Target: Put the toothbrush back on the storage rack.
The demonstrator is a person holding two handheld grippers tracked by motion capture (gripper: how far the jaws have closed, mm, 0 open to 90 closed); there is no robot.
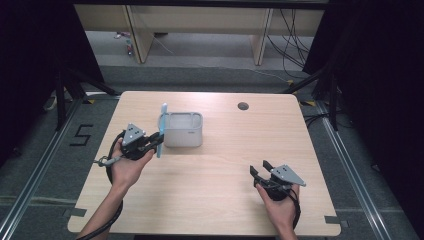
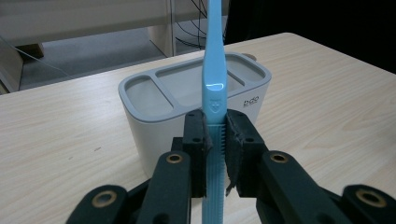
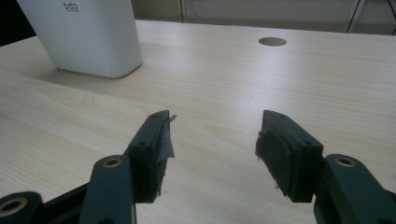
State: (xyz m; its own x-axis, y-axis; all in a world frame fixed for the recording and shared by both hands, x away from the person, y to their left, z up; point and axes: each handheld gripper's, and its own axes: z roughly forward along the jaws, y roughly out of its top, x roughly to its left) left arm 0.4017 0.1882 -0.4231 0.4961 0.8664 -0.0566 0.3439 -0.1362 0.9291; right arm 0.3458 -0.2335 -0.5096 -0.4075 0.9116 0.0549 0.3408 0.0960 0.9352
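A light blue toothbrush (image 2: 214,79) stands upright between the jaws of my left gripper (image 2: 216,135), which is shut on its ribbed handle. In the high view the toothbrush (image 1: 161,131) rises just left of a white holder (image 1: 182,129) with a grey compartmented lid, and my left gripper (image 1: 154,140) is at the holder's near left corner. The holder (image 2: 187,102) sits right behind the brush in the left gripper view. My right gripper (image 1: 259,169) rests low at the table's near right, and its jaws (image 3: 212,140) stand open with nothing between them.
The light wooden table (image 1: 220,165) has a round cable hole (image 1: 243,106) at its far right. The holder's white wall (image 3: 84,37) shows at the upper left of the right gripper view. Desk legs and cables stand on the floor beyond the far edge.
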